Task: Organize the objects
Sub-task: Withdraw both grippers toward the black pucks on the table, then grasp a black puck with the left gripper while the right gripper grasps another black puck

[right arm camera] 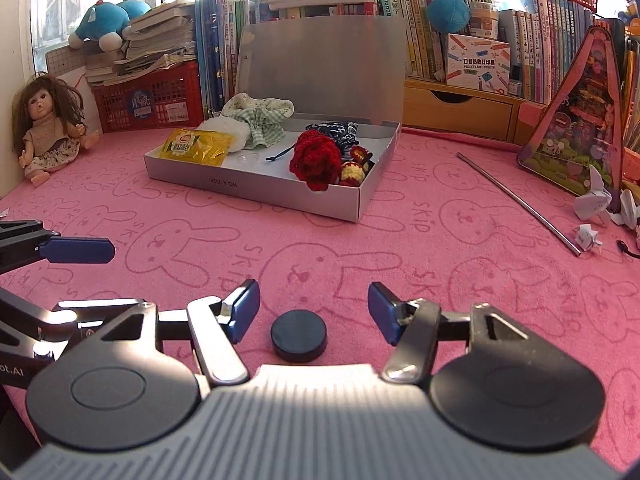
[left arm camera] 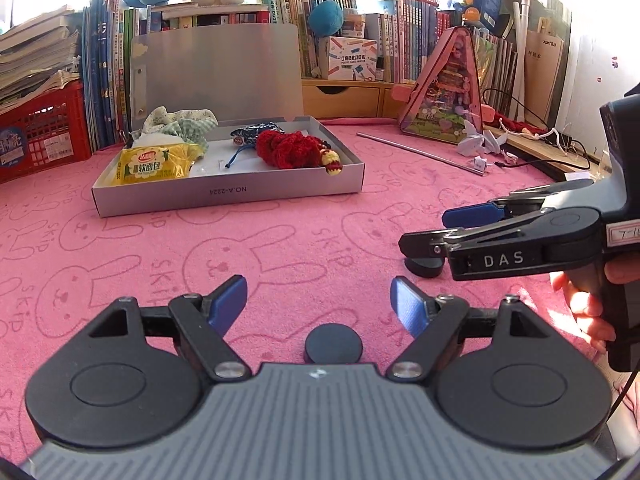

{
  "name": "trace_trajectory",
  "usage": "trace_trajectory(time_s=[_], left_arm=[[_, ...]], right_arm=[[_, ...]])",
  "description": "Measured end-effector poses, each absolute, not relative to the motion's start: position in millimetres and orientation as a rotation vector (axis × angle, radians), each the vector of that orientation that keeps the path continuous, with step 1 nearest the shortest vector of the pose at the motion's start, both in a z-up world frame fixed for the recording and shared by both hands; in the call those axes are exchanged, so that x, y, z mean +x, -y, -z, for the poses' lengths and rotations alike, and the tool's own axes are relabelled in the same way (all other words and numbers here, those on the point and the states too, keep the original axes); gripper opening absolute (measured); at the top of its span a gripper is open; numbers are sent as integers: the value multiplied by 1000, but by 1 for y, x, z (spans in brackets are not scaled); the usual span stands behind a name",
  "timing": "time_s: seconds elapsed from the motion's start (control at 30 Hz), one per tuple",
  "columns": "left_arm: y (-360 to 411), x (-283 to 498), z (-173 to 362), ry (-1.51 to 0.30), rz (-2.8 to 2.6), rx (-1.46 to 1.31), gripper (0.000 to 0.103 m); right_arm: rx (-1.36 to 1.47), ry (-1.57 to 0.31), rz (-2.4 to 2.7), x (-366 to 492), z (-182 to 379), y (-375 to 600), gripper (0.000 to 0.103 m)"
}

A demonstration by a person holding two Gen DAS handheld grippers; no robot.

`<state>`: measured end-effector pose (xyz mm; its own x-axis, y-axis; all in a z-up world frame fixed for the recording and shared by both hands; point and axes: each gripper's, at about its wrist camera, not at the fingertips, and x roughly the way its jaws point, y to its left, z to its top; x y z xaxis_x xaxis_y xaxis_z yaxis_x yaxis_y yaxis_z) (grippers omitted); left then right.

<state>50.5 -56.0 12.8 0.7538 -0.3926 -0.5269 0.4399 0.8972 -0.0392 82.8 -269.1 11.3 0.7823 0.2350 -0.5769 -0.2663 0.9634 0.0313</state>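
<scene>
Grey box (right arm camera: 256, 190) lid up on pink cloth (right arm camera: 400, 256), packed with yellow packet (right arm camera: 196, 147), red knit (right arm camera: 316, 162), checked fabric (right arm camera: 264, 130), steel rod (right arm camera: 516, 202) lying well right, doll (right arm camera: 44, 128) far left, left gripper (left arm camera: 318, 302) and right gripper (right arm camera: 314, 312) both spread wide, gripping nothing.

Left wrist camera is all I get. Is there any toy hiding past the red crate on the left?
Observer: Yes, a doll with brown hair sits on the pink cloth, left of the red crate and outside the grey box.
Child: Is anything on top of the books on that crate?
Observer: A blue plush lies at the left end of that book stack, by the window.
</scene>
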Motion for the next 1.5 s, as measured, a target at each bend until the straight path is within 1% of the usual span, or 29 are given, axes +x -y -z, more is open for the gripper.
trace_trajectory(time_s=[0.6,0.73,1.1,1.13,1.2,1.3,1.37,1.5], left_arm=[[52,35,7,-587,417,68,82],[51,33,8,-578,407,62,82],[57,28,10,-559,401,87,81],[58,27,10,-558,406,94,80],[61,25,10,-557,410,115,73],[63,24,9,-556,413,126,69],[63,25,10,-556,411,126,67],[63,25,9,-560,405,126,67]], right_arm=[[-105,-612,-234,72,8,264,75],[-92,-608,-228,73,9,265,77],[-89,-605,-228,72,9,265,77],[-89,-605,-229,72,9,265,77],[-89,-605,-228,72,10,265,77],[-90,-608,-229,72,9,264,77],[-89,-609,-233,72,9,264,75],[-86,-605,-240,69,8,261,67]])
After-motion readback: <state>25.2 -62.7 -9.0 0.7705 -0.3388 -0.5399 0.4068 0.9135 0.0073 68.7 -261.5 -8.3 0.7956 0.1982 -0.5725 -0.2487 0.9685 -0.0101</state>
